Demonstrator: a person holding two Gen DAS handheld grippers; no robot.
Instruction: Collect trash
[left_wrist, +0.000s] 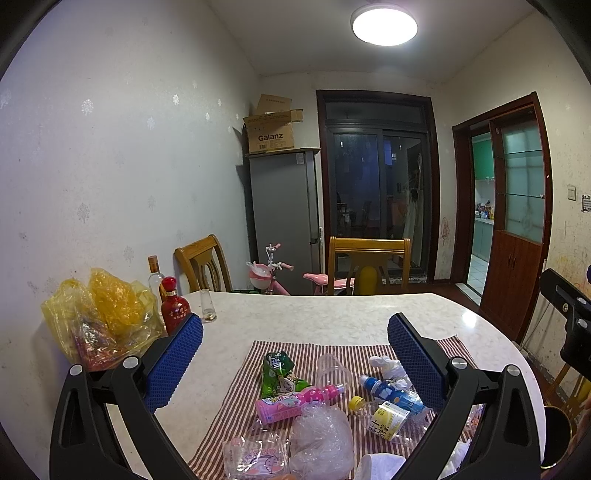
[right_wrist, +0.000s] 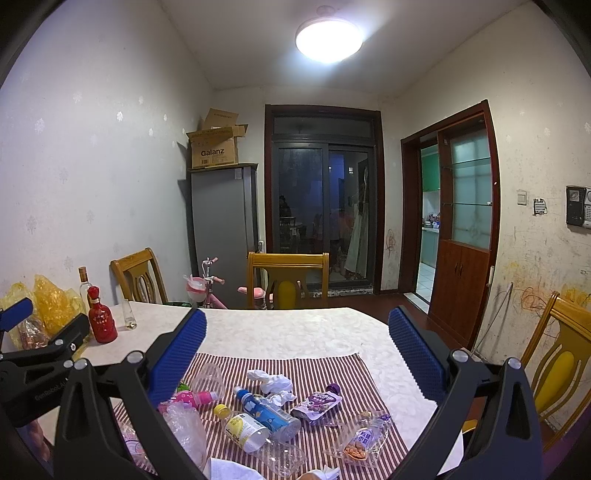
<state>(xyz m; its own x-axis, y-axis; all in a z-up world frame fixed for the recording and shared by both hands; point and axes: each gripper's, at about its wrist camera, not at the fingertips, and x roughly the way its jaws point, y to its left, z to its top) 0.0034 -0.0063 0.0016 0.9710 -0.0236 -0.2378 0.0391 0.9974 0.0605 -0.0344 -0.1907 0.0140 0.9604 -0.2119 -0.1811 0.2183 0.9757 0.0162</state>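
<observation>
Trash lies on a striped cloth (left_wrist: 236, 402) on the table. In the left wrist view I see a green wrapper (left_wrist: 277, 373), a pink bottle (left_wrist: 295, 400), a clear cup (left_wrist: 332, 371), a blue bottle (left_wrist: 393, 393), a yellow-capped bottle (left_wrist: 384, 417), crumpled tissue (left_wrist: 388, 365) and clear plastic (left_wrist: 321, 439). The right wrist view shows the blue bottle (right_wrist: 267, 410), a purple pouch (right_wrist: 317, 400), a snack packet (right_wrist: 364, 437) and tissue (right_wrist: 273, 382). My left gripper (left_wrist: 295, 350) and right gripper (right_wrist: 297, 347) are open and empty above the trash.
A yellow plastic bag (left_wrist: 103, 317), a red bottle (left_wrist: 173, 308), a clear bottle (left_wrist: 155, 275) and a small glass (left_wrist: 208, 305) stand at the table's left (left_wrist: 314, 314). Wooden chairs (left_wrist: 369, 264) surround it. A fridge (left_wrist: 284, 218) and pink bike (left_wrist: 273, 275) are behind.
</observation>
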